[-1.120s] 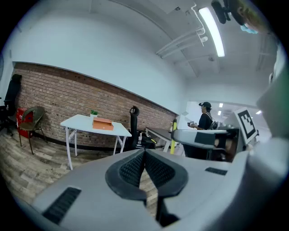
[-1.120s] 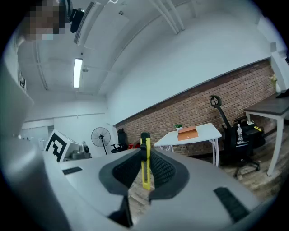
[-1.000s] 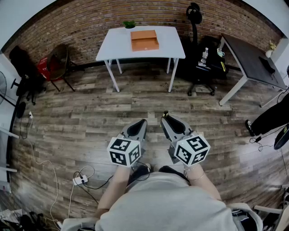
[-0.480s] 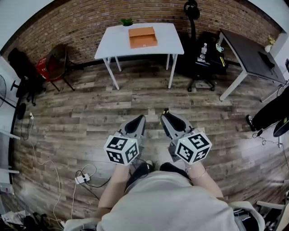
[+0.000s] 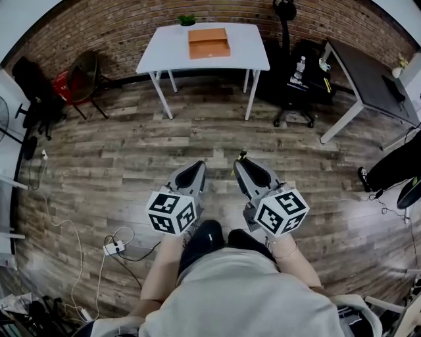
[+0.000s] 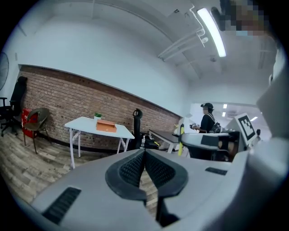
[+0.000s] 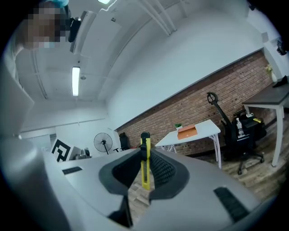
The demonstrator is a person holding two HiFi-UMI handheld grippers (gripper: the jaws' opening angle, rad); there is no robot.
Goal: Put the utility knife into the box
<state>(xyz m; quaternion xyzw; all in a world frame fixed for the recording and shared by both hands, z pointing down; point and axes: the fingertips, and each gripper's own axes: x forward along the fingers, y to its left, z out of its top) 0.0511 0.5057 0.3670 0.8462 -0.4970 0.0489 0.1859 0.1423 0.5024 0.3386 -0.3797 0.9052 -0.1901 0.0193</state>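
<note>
At 12 o'clock, well apart from both tongs, orange box (image 5: 209, 43) sits on white table (image 5: 164, 56); R gripper (image 7: 145, 155), narrowly parted, clamps yellow utility knife (image 7: 145, 169) btwn its jaws, L gripper (image 6: 145, 155) jaws pressed together, empty.

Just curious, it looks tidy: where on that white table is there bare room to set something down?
White table: bare left and right of the orange box. Crowded only at the back, by the plant.
</note>
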